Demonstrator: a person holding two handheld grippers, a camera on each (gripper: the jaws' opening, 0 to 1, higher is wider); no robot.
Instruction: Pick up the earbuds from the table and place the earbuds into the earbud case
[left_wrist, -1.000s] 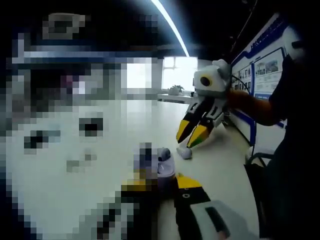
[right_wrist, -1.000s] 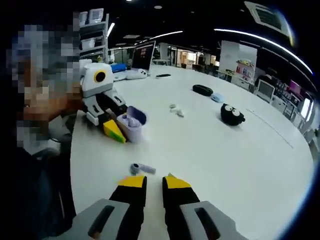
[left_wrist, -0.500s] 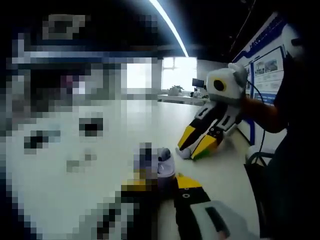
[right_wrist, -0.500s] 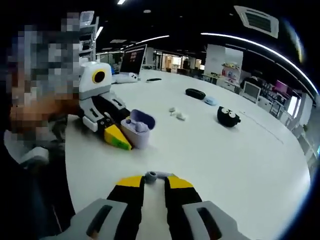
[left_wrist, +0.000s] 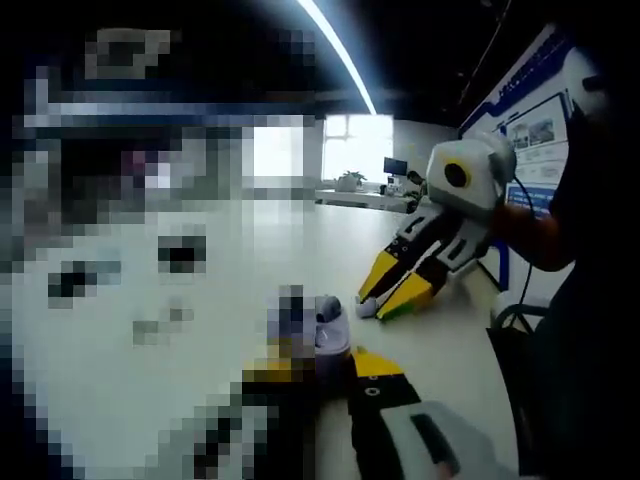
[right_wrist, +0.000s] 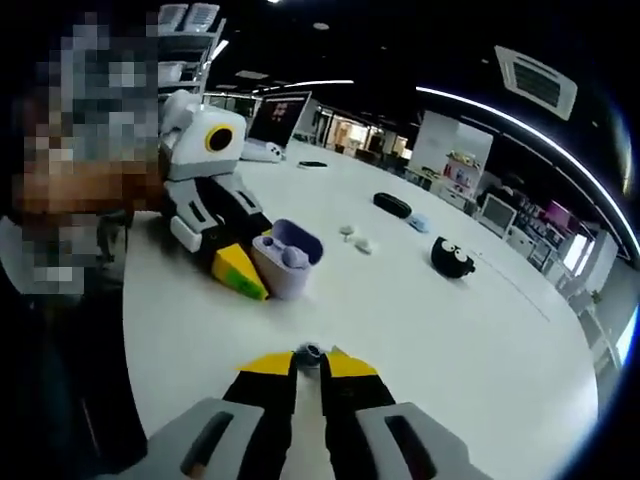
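The lavender earbud case (right_wrist: 287, 262) stands open on the white table (right_wrist: 430, 330) with one earbud lying inside it. My left gripper (right_wrist: 240, 274) is shut on the case, which sits between its jaws (left_wrist: 325, 335) in the left gripper view. A grey earbud (right_wrist: 310, 352) is pinched at the yellow tips of my right gripper (right_wrist: 310, 362), which is shut on it. In the left gripper view the right gripper (left_wrist: 386, 300) points down at the table just right of the case, with the earbud (left_wrist: 368, 307) at its tips.
A pair of small white earbuds (right_wrist: 353, 238) lies beyond the case. Farther off are a black pouch (right_wrist: 391, 205), a pale blue item (right_wrist: 418, 222) and a black plush toy (right_wrist: 451, 258). A monitor (right_wrist: 279, 117) stands at the table's far end. A person's arm and body are close on the left.
My right gripper moved forward over the loose earbud and its jaws closed on it. The left gripper and the case have stayed put.
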